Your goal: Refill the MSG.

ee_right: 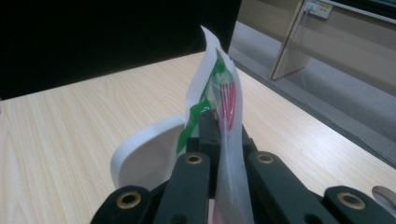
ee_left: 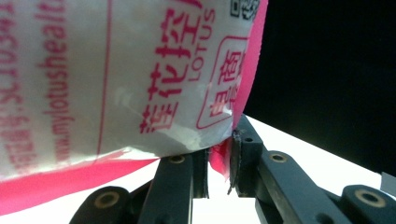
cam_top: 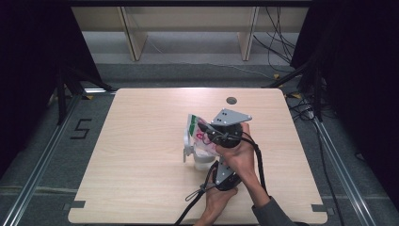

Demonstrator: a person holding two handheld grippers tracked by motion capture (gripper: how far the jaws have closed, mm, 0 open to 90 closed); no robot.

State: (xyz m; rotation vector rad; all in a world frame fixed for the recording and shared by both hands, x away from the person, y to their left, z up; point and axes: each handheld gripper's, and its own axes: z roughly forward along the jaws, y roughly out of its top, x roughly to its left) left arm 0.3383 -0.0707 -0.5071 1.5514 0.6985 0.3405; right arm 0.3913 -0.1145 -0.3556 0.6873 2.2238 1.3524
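Two grippers hold a printed plastic pouch over a white cup, apparently to tear or pour.

The white plastic pouch with pink and green print [cam_top: 197, 134] stands roughly upright above the white cup [cam_top: 201, 161] at mid-desk [cam_top: 141, 160], long axis near vertical. The right gripper [ee_right: 218, 128] has its fingers pinched on the pouch's top edge; the left gripper [ee_left: 218, 161] clamps its pink lower seam.

Dim room, evenly lit tabletop, close packet print blurred.
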